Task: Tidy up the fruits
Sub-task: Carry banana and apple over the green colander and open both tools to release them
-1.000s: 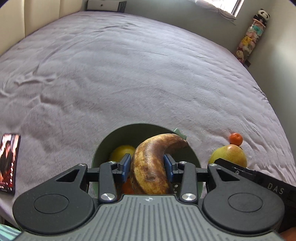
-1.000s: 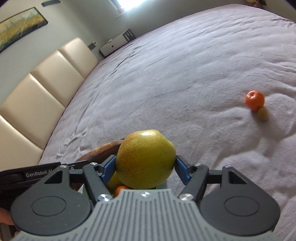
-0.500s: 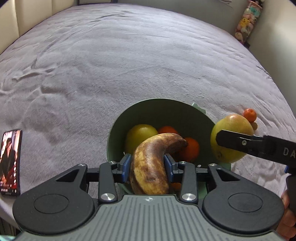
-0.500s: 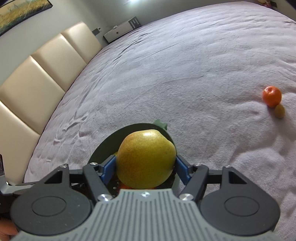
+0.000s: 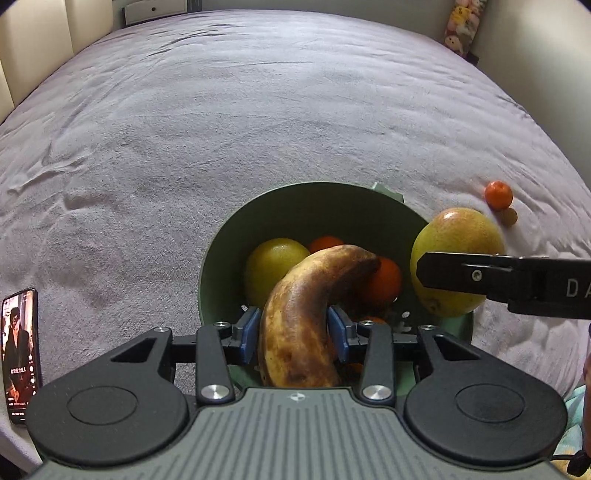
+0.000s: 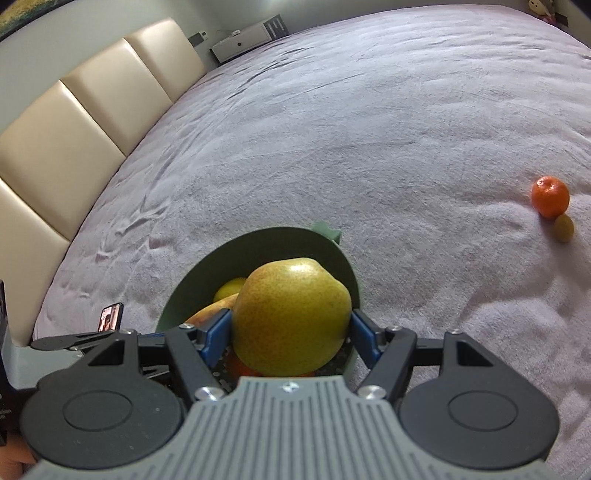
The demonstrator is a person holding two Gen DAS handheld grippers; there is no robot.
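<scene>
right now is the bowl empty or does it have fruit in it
It has fruit. The green bowl holds a yellow fruit and oranges, seen past the banana; it is not full to the rim.

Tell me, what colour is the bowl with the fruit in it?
Green; the bowl shows best in the left wrist view.

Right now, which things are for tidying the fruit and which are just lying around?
For the job: banana, pear, green bowl, tangerine on the bed, small brownish fruit beside it.
Just lying about: phone, plush toys, white box.
</scene>
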